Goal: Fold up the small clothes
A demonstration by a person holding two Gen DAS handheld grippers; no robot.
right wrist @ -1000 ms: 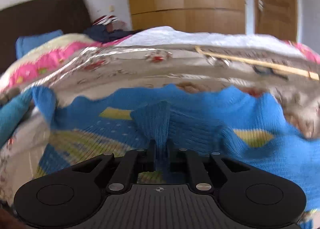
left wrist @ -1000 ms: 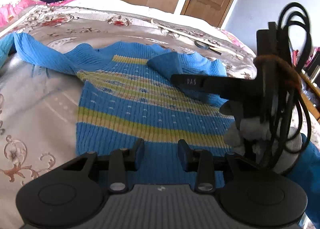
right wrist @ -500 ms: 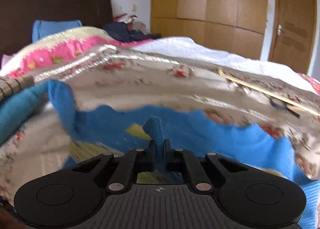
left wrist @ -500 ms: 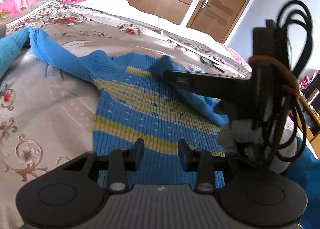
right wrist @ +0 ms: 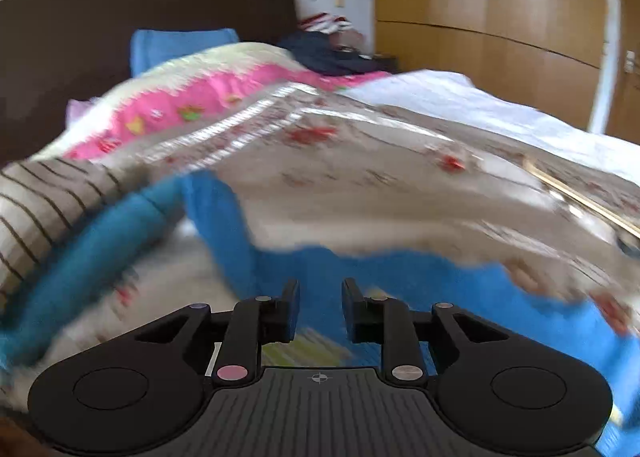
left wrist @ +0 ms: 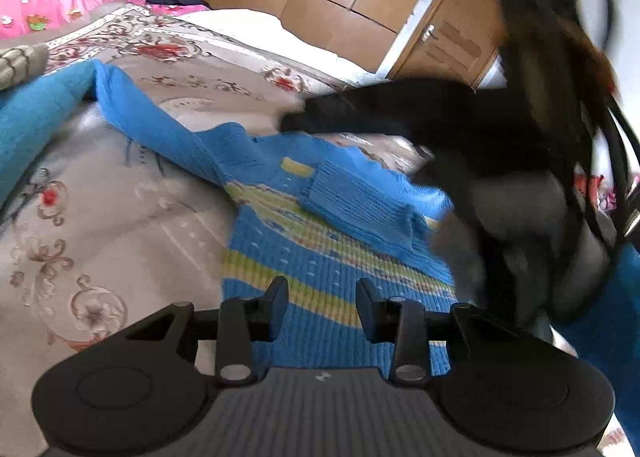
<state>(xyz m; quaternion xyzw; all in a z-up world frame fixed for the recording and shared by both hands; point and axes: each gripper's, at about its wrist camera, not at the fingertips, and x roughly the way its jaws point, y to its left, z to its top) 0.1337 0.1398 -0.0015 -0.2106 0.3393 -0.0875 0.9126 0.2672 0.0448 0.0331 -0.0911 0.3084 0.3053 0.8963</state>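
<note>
A small blue knit sweater (left wrist: 320, 257) with yellow-green stripes lies flat on the bed. Its right sleeve (left wrist: 360, 205) is folded across the chest. Its left sleeve (left wrist: 152, 125) stretches out to the far left. My left gripper (left wrist: 322, 297) is open and empty above the sweater's lower part. My right gripper (right wrist: 320, 307) is open and empty above the sweater's upper edge (right wrist: 400, 269); it shows blurred in the left wrist view (left wrist: 292, 121), past the collar.
The bedspread (left wrist: 100, 237) is grey with a flower pattern. A teal cloth (left wrist: 36, 117) and a striped garment (right wrist: 36, 209) lie at the left. A pink quilt (right wrist: 180, 113), dark headboard (right wrist: 80, 37) and wooden wardrobe (right wrist: 500, 17) stand beyond.
My right gripper has opened and let go of the right sleeve, which now lies folded on the chest. It has swung left and away. My left gripper stays open.
</note>
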